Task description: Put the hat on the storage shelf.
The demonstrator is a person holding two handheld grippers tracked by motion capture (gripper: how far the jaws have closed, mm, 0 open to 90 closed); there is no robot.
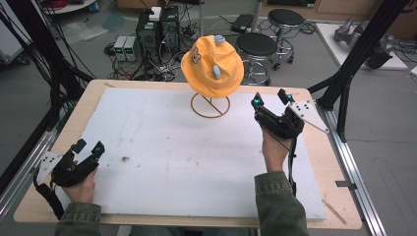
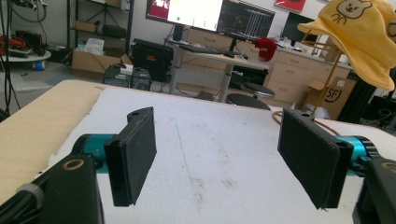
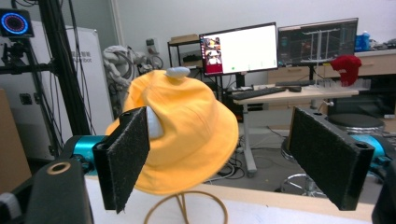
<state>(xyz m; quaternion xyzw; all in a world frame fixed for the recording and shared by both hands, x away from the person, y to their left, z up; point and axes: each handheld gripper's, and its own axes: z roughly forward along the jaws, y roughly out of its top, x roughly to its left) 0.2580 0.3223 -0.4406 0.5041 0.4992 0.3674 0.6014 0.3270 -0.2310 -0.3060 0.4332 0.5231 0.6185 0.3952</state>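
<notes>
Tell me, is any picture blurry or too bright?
High view: soft and a bit grainy, even light, with only faint shadows under the hat. Left gripper view: the monitor glares white, and the near jaws look sharp. Right gripper view: the screen is washed out, the hat clear.

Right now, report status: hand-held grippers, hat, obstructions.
Left hand-held gripper open, low near table corner. Right hand-held gripper open, raised beside hat. Yellow hat on wire stand, untouched. Nothing between.

You can read "SF" on the cardboard box [image 2: 332, 100] behind the desk's far edge in the left gripper view. Text on the monitors [image 3: 239, 49] is too small to read.
</notes>
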